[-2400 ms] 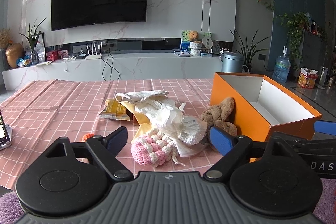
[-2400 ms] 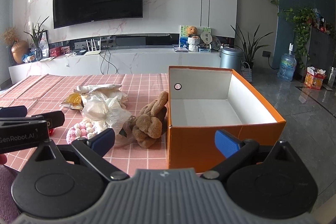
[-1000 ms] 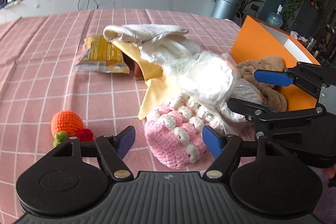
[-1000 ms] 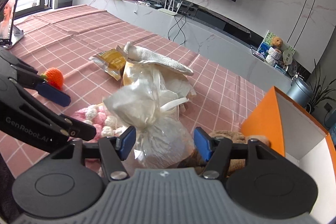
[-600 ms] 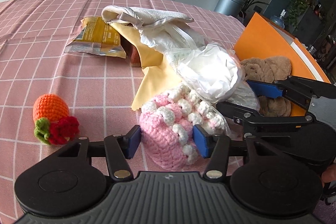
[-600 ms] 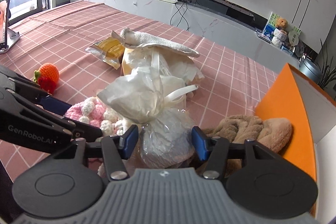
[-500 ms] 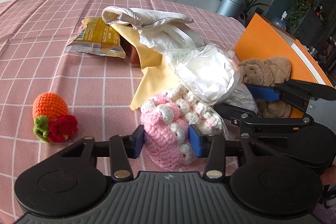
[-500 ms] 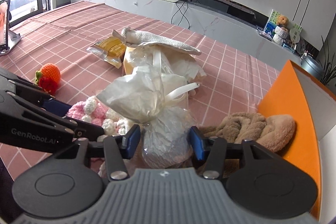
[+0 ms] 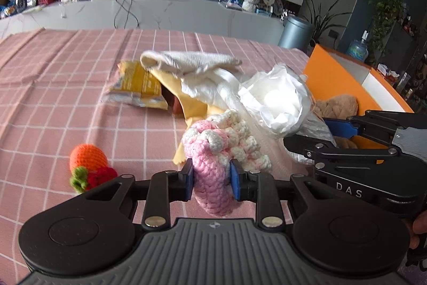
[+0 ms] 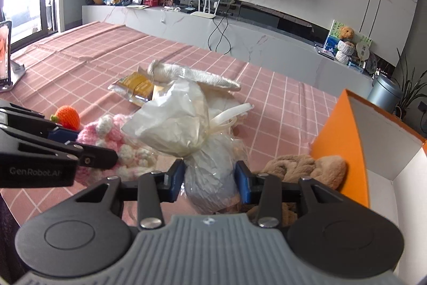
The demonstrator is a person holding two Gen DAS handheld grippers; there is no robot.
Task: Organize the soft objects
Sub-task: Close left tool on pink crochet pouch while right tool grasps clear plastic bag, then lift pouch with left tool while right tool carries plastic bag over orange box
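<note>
We're squeezing the pink-and-white crochet piece (image 9: 213,151) with the left gripper (image 9: 210,179), both blue pads pressed into its sides near the front of the pink checked tablecloth (image 9: 66,76). With the right gripper (image 10: 209,176) we're pinching the lower bulge of one clear plastic bag (image 10: 186,130) with white stuffing, tied with a cream ribbon. Counting the soft stuff: one crochet piece, one bag, one brown plush toy (image 10: 304,167) leaning against the single orange box (image 10: 344,135), one crocheted strawberry (image 9: 88,159) off to the left on the cloth, one white towel (image 9: 192,60) draped on top of a yellow cloth (image 9: 192,103), and one yellow snack packet (image 9: 138,87) just beside them. The box is sitting open at the right.
</note>
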